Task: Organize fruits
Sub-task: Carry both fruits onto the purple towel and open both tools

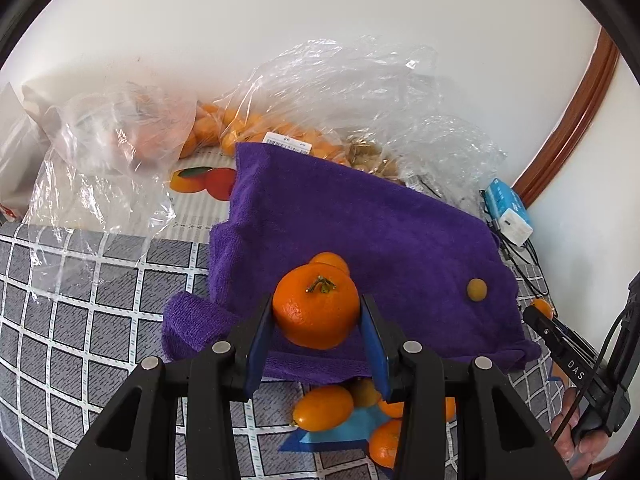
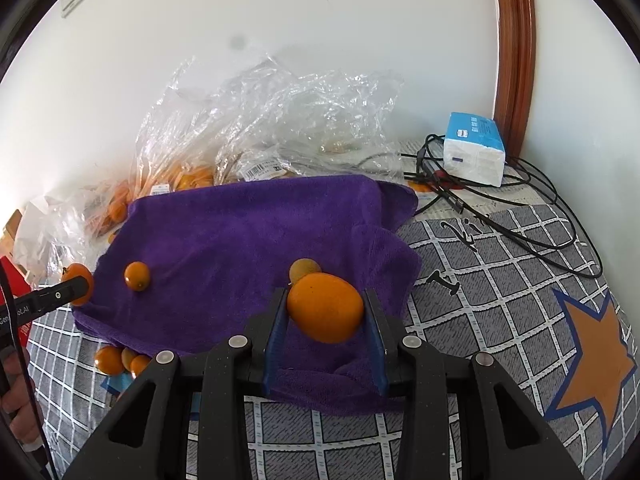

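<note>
Carrying fruit to the purple towel, one piece in each gripper.

Left wrist view: left gripper closed snugly on a stemmed mandarin, blue pads pressing both flanks, held above the near edge of the purple towel. Directly behind it, a second small orange; further right on the cloth, a lone yellowish kumquat. Below the towel's front hem, a loose cluster of fruit on the checked cover. Beyond, clear bags with more oranges.

Right wrist view: right gripper likewise clamped on an oval orange, poised above the towel's right part, a dull kumquat just behind, another small orange well apart to the left. Probably mid-placement; next, lowering gently and opening beside like fruit, slowly enough to prevent rolling.
</note>
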A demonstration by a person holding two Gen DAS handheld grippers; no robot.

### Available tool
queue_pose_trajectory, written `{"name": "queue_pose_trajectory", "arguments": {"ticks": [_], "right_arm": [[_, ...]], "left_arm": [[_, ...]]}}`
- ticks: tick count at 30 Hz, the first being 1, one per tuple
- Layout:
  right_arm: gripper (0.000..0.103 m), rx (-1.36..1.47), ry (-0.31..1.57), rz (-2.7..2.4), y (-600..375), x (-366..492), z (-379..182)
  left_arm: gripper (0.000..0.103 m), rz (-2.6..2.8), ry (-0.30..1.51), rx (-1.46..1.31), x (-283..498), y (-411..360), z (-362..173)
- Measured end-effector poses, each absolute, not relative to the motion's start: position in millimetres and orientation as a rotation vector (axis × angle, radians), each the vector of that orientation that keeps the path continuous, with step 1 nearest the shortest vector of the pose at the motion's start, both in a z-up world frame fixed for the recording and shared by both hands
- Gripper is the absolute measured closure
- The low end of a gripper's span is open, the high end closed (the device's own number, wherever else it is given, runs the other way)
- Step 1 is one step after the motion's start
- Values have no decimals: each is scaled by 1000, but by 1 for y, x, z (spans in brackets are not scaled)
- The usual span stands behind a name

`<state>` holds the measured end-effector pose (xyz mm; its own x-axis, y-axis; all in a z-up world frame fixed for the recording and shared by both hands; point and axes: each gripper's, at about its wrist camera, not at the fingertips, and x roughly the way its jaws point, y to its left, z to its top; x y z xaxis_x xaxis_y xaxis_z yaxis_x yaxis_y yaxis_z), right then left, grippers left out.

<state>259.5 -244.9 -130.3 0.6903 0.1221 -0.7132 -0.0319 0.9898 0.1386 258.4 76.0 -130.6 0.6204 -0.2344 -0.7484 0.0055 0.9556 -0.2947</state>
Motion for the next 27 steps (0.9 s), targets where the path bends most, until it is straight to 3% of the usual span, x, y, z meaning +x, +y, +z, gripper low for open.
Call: {"name": "queue_pose_trajectory", "arguments": {"ticks": [27], "right_arm": [[67,22,906,120,-218,301,-179]], "left_arm": [[63,-104,956,-153,282,54,-166]]}}
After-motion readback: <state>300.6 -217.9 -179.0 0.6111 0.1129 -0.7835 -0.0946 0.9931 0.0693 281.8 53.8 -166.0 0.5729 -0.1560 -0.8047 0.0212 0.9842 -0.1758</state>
